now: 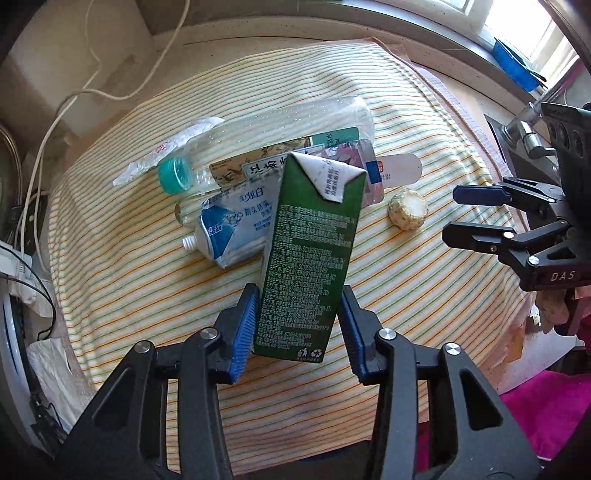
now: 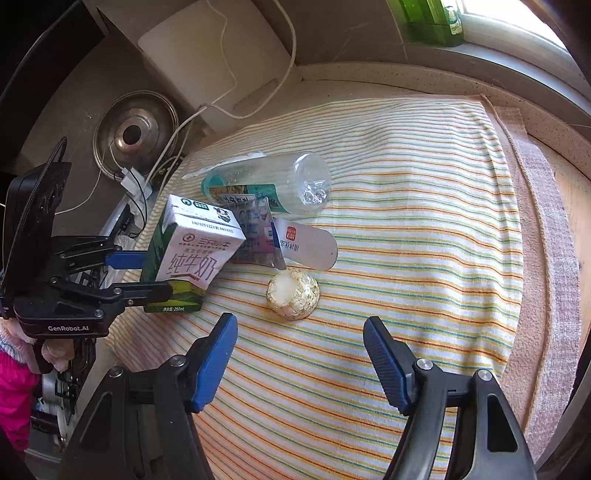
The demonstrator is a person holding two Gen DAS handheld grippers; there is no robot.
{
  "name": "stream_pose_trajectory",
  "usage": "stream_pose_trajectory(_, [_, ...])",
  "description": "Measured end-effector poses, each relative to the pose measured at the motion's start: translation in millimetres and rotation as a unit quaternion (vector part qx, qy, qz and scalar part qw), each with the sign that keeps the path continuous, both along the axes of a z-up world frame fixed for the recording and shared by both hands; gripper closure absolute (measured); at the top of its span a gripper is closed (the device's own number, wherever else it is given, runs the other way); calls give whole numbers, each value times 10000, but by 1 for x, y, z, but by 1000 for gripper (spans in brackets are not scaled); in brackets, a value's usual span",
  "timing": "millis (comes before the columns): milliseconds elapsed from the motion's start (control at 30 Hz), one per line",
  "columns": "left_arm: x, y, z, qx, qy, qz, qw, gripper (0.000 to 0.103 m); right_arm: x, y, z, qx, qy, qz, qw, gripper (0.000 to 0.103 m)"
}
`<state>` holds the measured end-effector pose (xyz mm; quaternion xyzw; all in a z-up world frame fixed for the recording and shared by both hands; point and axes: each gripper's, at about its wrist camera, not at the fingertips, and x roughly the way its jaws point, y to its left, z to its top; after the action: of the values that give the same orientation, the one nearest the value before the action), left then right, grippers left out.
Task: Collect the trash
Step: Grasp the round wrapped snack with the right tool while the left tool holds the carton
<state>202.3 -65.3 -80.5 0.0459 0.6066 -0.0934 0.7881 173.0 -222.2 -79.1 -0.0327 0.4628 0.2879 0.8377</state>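
My left gripper (image 1: 298, 325) is shut on a green and white milk carton (image 1: 306, 258) and holds it tilted above the striped cloth (image 1: 129, 258); the carton (image 2: 188, 254) also shows at the left of the right wrist view. Behind it lie a clear plastic bottle (image 1: 280, 129) with a teal cap, a squashed toothpaste tube (image 1: 232, 229), flat wrappers (image 1: 365, 166) and a round vegetable stub (image 1: 407, 208). My right gripper (image 2: 300, 354) is open and empty, just short of the stub (image 2: 293, 293). It also shows at the right of the left wrist view (image 1: 448, 212).
A white appliance (image 2: 214, 62) with a cable and a metal lid (image 2: 135, 134) stand at the back left. A green bottle (image 2: 436, 22) is on the window sill. A sink tap (image 1: 524, 129) lies right of the cloth. Cables and plugs hang off the left edge.
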Motion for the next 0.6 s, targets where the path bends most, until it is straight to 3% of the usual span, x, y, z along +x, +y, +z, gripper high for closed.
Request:
stream_pose_trajectory(167, [7,-3,-5,-79,-30,164,9998,60,11,20,-11,-282,1,146,9995,41])
stream_pose_trajectory(433, [12,11,-12,-384,-235,820,9956,59,15,44,-14,-639,-266,294,9972,45])
stream_pose_trajectory(600, [-2,27,-9,-674,-354,1214,9897,60,13,58,-17,-1046,-485,342,9927,65])
